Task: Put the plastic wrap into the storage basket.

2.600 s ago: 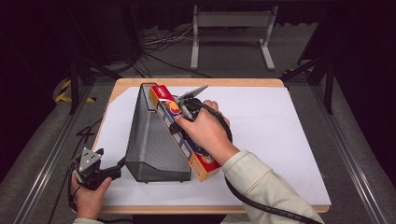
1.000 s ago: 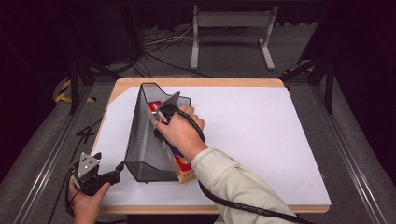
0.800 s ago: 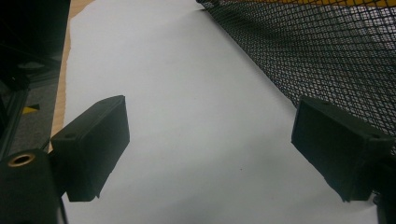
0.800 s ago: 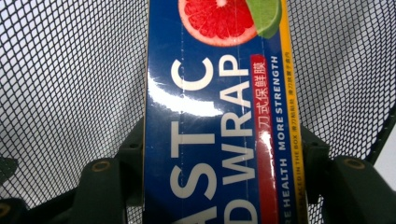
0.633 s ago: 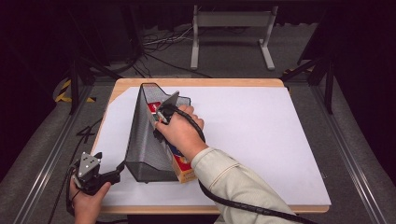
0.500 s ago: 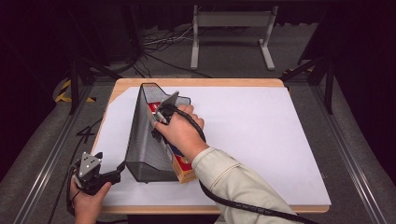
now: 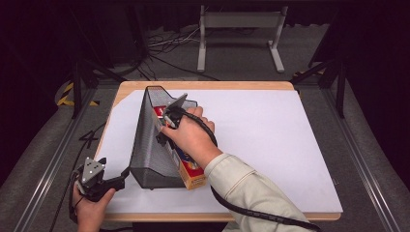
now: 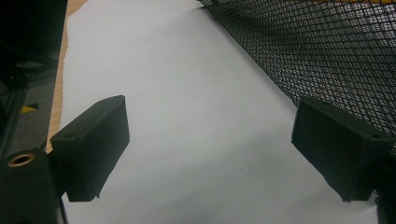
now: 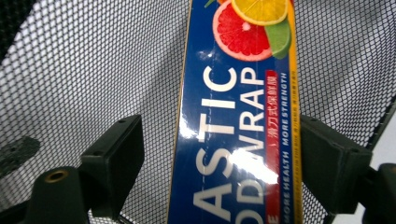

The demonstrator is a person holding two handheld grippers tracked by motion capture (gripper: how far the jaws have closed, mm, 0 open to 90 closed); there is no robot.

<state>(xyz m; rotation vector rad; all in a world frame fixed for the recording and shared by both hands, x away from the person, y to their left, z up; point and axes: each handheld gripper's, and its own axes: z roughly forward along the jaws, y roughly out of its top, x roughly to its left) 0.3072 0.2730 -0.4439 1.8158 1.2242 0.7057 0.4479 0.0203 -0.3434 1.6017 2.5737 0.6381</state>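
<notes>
A black mesh file holder [image 7: 147,145] stands on the left part of the white table top [image 7: 270,140]. A long blue and orange plastic wrap box [image 7: 191,173] lies inside it, its near end poking out of the open front. My right gripper [image 7: 163,131] reaches into the holder over the box. In the right gripper view its jaws straddle the box [image 9: 238,116]; the right jaw is close against it and a gap shows on the left, so my right gripper [image 9: 222,163] is open. My left gripper [image 7: 122,177] rests open at the holder's near left corner, beside the mesh [image 8: 336,51].
The wooden table edge [image 7: 203,85] frames the white surface. A grey metal stand [image 7: 239,29] and cables lie on the floor behind. Metal rails run along both sides of the table. The right half of the table top is bare white.
About 2.6 s ago my right gripper held the box outside the holder's right side; it has since moved left with the box into the holder. Over the last second nothing visibly moved.
</notes>
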